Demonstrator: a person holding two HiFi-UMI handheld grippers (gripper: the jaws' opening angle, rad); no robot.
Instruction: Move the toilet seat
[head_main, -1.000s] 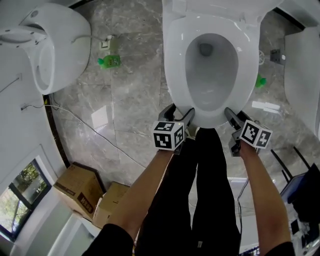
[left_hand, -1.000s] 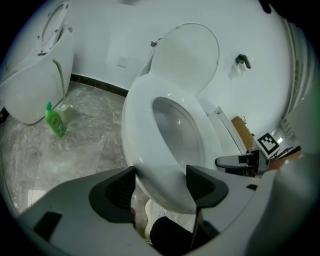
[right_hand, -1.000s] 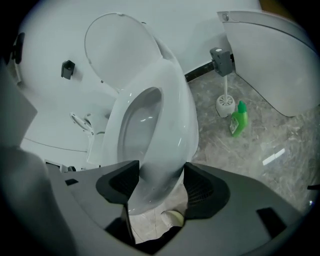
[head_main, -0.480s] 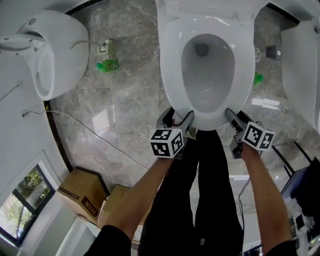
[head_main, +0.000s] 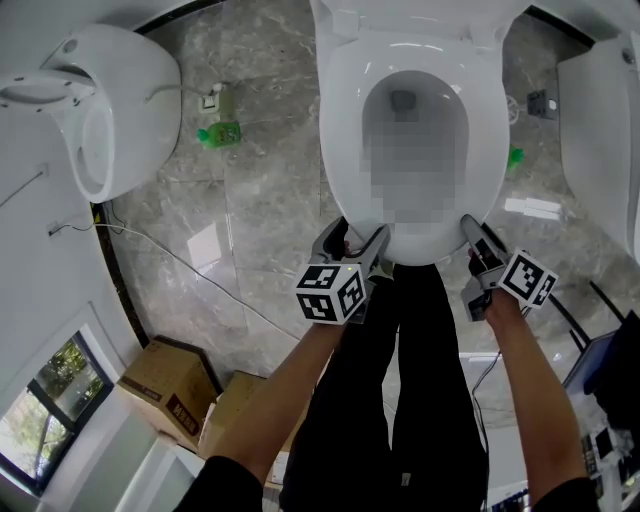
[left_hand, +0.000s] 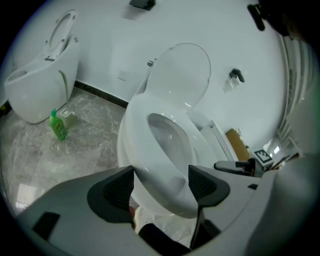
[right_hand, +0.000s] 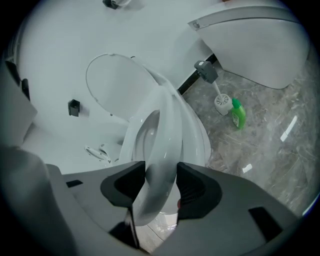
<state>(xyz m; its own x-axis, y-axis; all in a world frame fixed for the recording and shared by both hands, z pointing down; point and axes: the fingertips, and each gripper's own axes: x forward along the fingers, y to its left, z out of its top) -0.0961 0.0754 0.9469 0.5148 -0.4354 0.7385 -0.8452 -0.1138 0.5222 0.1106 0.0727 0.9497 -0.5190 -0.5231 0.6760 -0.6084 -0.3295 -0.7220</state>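
The white toilet seat (head_main: 343, 130) lies down on the bowl, and the lid (left_hand: 182, 75) stands up behind it. My left gripper (head_main: 357, 236) is at the seat's front left. Its jaws are opening wide, the front rim (left_hand: 150, 150) lies between them, and the pads (left_hand: 120, 187) do not press. My right gripper (head_main: 473, 238) is at the front right. Its jaws (right_hand: 161, 185) are closing, and both pads touch the seat's edge (right_hand: 167, 130) between them.
A second white toilet (head_main: 110, 100) stands at the left, with a green bottle (head_main: 218, 130) on the marble floor beside it. A toilet brush (right_hand: 220, 100) and another green bottle (right_hand: 238, 114) stand at the right. Cardboard boxes (head_main: 165, 395) and a cable (head_main: 180, 265) are at the lower left.
The right gripper has turned a little and drawn its jaws in onto the seat's edge. The left gripper has drifted slightly down and left at the front rim.
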